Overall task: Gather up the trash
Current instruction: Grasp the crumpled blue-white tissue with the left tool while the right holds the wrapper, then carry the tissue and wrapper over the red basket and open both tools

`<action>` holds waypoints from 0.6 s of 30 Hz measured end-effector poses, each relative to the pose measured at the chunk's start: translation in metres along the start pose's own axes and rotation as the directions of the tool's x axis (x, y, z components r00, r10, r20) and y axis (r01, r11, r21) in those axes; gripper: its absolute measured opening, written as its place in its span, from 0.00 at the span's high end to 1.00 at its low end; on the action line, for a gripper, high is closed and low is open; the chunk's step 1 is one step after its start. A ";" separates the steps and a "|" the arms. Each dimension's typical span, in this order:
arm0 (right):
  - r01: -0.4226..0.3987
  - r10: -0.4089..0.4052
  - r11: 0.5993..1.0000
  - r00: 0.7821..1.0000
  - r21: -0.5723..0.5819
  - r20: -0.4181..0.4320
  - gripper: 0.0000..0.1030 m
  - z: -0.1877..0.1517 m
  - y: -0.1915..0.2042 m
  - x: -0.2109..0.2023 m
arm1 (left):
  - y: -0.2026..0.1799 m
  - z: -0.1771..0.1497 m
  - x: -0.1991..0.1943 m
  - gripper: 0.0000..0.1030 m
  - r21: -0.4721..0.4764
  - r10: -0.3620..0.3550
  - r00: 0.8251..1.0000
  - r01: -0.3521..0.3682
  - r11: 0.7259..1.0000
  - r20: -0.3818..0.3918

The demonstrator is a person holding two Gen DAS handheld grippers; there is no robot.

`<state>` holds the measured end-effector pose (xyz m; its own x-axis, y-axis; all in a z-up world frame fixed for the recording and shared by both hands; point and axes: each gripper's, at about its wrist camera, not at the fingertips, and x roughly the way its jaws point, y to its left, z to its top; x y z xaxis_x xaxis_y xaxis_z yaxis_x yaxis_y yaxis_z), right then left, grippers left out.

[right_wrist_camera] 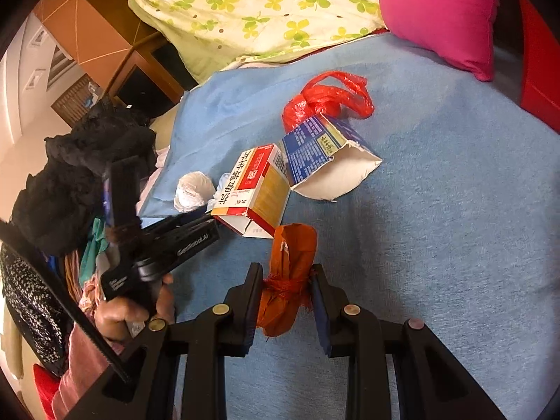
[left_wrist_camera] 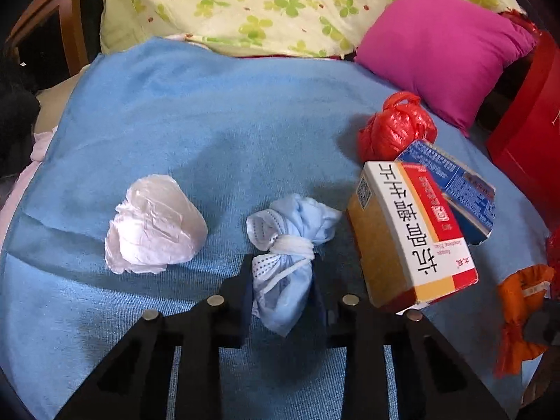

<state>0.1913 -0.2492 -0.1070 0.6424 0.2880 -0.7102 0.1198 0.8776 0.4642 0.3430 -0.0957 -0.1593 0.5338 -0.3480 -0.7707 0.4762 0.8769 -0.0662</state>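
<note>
The left claw (left_wrist_camera: 283, 280) is clenched on a blue face mask (left_wrist_camera: 285, 245) knotted into a bundle, its pads pressing the lower half while the upper half sticks out over the blue blanket (left_wrist_camera: 210, 122) on the bed. Left of the mask lies a white crumpled wad (left_wrist_camera: 154, 224), apart from it; right of the mask, just beside it, stands a yellow and red box (left_wrist_camera: 406, 234) (tilted, printed side up), and behind that box a torn blue carton (left_wrist_camera: 455, 182) leans on it. A red plastic bag (left_wrist_camera: 395, 126), tied shut, sits beyond the carton, touching it, and a magenta pillow (left_wrist_camera: 444, 49) lies farther back. The right claw (right_wrist_camera: 285, 294) is grasping an orange wrapped bundle (right_wrist_camera: 290, 269) at its tied waist, right of the mask and near the box's open end. A hand (right_wrist_camera: 140, 311) holds the left claw's handle.
</note>
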 end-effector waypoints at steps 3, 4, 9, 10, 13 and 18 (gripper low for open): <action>-0.004 0.004 1.000 1.000 0.000 0.014 0.72 0.003 -0.001 -0.006 | -0.006 -0.001 -0.006 0.78 0.031 0.027 1.000 -0.027 0.999 0.005; -0.006 0.006 1.000 1.000 -0.001 0.021 0.72 0.004 -0.001 -0.010 | -0.008 -0.001 -0.009 0.79 0.039 0.034 0.999 -0.034 0.999 0.003; 0.002 0.001 1.000 0.996 -0.028 0.085 0.72 0.006 0.004 -0.035 | -0.006 -0.004 -0.036 0.79 0.050 0.082 0.996 -0.083 0.995 0.034; 0.004 -0.001 1.000 0.995 -0.031 0.102 0.72 0.006 0.004 -0.042 | -0.005 -0.005 -0.047 0.79 0.044 0.086 0.995 -0.088 0.995 0.051; 0.003 0.001 1.000 0.989 -0.025 0.151 0.72 0.006 0.002 -0.064 | -0.014 -0.010 -0.081 0.79 0.041 0.094 0.989 -0.099 0.994 0.114; 0.009 0.000 0.999 0.971 -0.037 0.238 0.72 0.005 0.004 -0.103 | -0.047 -0.014 -0.128 0.79 0.046 0.069 0.975 -0.081 0.996 0.211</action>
<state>0.1296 -0.2775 -0.0297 0.8040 0.1884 -0.5640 0.0977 0.8938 0.4378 0.2425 -0.0874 -0.0670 0.7012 -0.3485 -0.6220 0.4633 0.8858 0.0259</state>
